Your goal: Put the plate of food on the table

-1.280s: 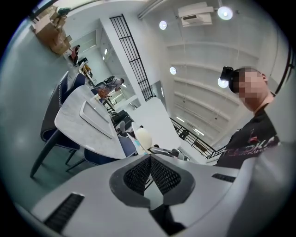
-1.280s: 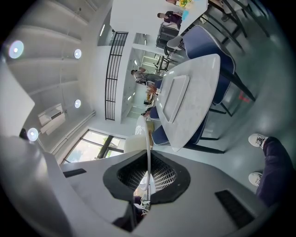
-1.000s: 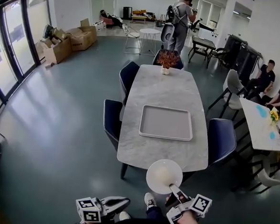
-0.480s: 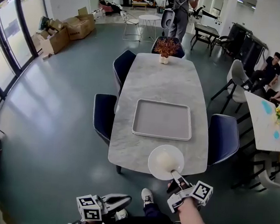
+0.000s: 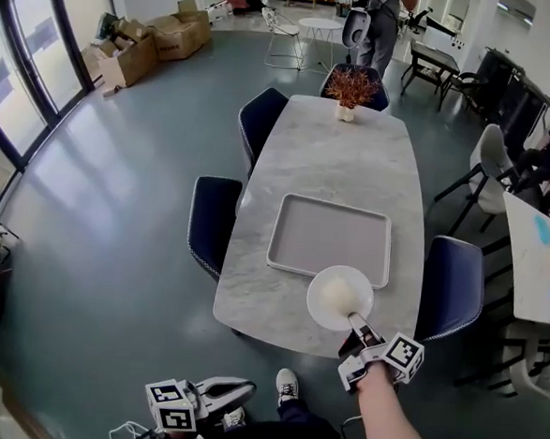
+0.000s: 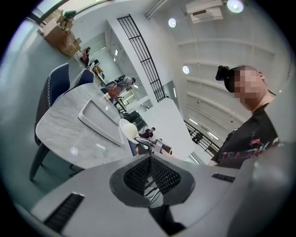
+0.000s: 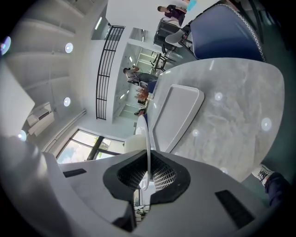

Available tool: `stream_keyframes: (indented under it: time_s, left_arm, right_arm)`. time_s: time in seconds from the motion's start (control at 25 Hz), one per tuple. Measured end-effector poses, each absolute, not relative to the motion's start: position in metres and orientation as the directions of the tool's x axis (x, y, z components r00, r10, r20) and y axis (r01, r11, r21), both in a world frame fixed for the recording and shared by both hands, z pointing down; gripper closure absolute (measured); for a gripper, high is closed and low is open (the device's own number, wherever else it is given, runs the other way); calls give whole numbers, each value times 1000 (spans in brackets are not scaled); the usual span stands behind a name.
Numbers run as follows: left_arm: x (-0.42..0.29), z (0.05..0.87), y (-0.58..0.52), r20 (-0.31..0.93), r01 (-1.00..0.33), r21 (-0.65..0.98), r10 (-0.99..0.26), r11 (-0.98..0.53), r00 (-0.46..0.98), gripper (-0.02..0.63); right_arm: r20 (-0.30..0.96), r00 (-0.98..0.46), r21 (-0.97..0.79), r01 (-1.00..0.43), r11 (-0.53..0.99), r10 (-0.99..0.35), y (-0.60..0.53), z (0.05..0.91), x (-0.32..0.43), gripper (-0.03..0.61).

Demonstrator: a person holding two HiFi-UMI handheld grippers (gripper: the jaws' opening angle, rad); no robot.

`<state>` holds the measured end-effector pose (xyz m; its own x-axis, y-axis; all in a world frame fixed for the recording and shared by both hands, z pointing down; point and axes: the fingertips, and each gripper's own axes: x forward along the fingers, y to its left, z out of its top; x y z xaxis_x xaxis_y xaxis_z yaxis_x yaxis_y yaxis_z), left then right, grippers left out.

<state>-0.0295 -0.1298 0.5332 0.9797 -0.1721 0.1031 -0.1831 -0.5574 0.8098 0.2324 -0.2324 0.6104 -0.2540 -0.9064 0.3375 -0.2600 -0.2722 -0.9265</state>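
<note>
So the right gripper (image 5: 354, 321) was clamped on the rim of the white plate (image 5: 338, 300), biting it at the plate's 5 o'clock edge; the right gripper view showed that rim pinched edge-on between the pads; a pale mound of food (image 5: 336, 290) sat on the plate; the plate hung over the near end of the marble table (image 5: 335, 162), overlapping the 5 o'clock corner of the grey tray (image 5: 330, 232); couldn't tell if it touched either one; the left gripper (image 5: 244, 387) was down at 7 o'clock, off the table, jaws closed together on nothing; a potted plant (image 5: 351, 86) stood at the table's 12 o'clock end.
</note>
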Motion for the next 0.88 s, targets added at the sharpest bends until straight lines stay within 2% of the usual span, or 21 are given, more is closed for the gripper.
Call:
stream_keyframes:
  time_s: [0.68, 0.88]
  left_arm:
    - [-43, 547, -135, 180, -377, 827, -440, -417, 880, 607]
    - [-45, 549, -132, 203, -410, 828, -478, -382, 855, 607]
  right_arm:
    - [437, -219, -891, -234, -388, -872, -371, 696, 309, 558]
    - [480, -218, -871, -230, -434, -850, -392, 720, 316, 558]
